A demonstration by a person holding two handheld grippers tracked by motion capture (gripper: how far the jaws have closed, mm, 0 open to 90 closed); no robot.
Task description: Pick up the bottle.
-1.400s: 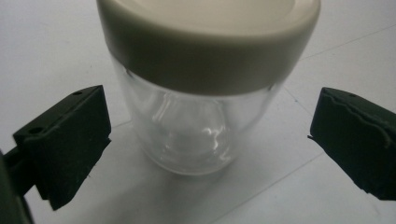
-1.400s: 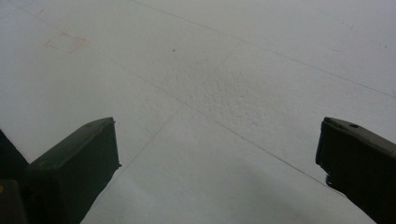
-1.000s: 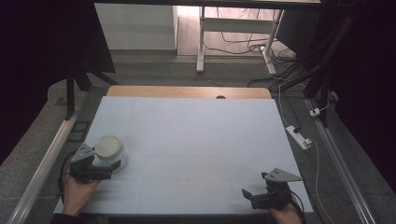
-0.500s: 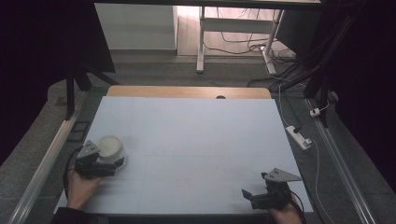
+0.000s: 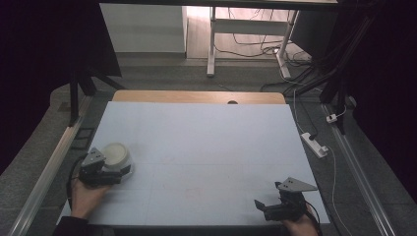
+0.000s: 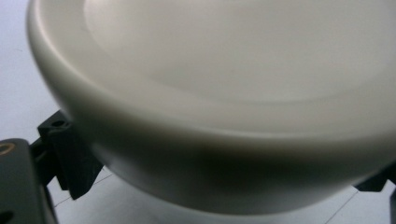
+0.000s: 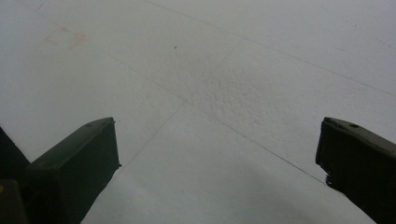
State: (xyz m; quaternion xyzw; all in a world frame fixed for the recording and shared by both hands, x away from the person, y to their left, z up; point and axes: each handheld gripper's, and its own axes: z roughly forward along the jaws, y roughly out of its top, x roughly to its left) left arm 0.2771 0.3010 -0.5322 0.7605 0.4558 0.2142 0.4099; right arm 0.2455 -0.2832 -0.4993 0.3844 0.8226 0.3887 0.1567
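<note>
Your left gripper (image 5: pixel 114 169) sits at the table's (image 5: pixel 206 147) near left edge, your hand (image 5: pixel 86 196) behind it. Fingers (image 6: pixel 70 158) are on either side of the bowl (image 5: pixel 116 154): one black tip shows at the left of the bowl wall in the left gripper view, the other just peeks out at the far right. Both tips sit against the wall, so the fingers are pinching the bowl by its sides. The bowl is white, round and upright, rim up, sticking out forward past the fingertips. Can't tell whether its base touches the table or hangs just above it; there's a shadow under it.

Between the two grippers, bare white table, faint seam lines and a pale reddish smudge (image 7: pixel 63 38).

Your right gripper (image 5: pixel 265 206) is at the near right corner, well apart from the bowl. Its fingers (image 7: pixel 79 163) are spread wide, with table surface between them. They point left across the table, low over it. Grey plate (image 5: pixel 296 184) on top, your hand (image 5: pixel 300 227) at the table edge behind it.
</note>
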